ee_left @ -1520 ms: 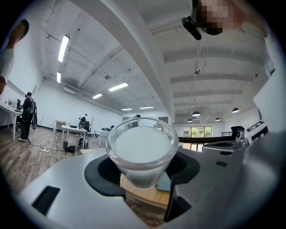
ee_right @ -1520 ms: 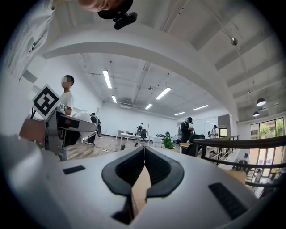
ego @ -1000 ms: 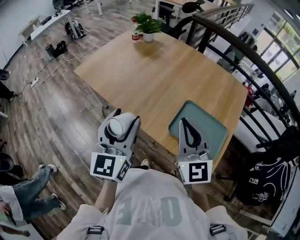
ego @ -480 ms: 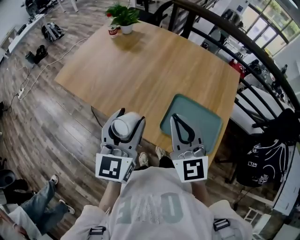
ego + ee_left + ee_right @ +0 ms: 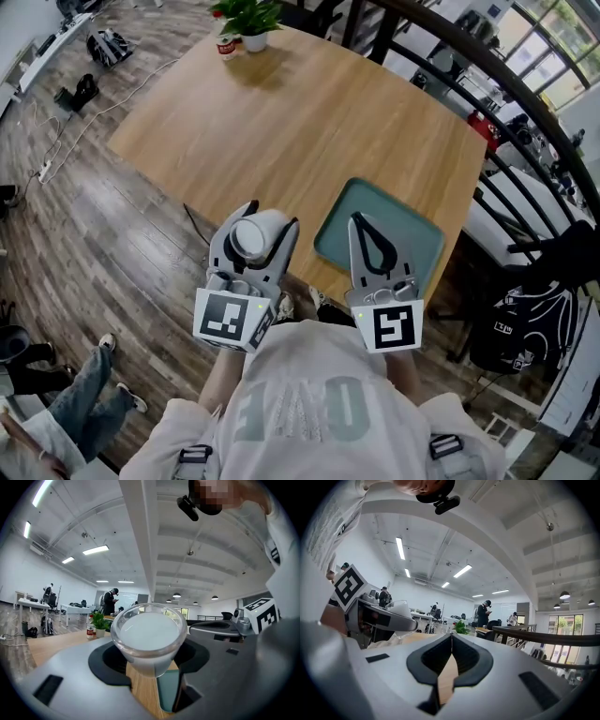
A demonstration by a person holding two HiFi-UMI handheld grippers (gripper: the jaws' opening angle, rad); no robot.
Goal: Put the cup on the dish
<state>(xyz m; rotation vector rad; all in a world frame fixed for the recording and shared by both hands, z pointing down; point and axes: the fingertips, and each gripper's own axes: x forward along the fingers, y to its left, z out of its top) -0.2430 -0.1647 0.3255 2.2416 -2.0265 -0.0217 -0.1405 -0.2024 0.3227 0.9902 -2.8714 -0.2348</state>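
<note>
Left hand-held gripper (image 5: pixel 269 218) is squeezing a clear cup (image 5: pixel 253 236) between its jaws, up by the near edge of the wooden tabletop (image 5: pixel 309 122). Right hand-held gripper (image 5: pixel 357 219) has its jaws pressed together, with nothing inside. It hangs over the green dish (image 5: pixel 412 234), just right of the cup.

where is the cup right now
In the head view the cup is held in the left gripper's jaws, by the near edge of the table and just left of the green dish.
</note>
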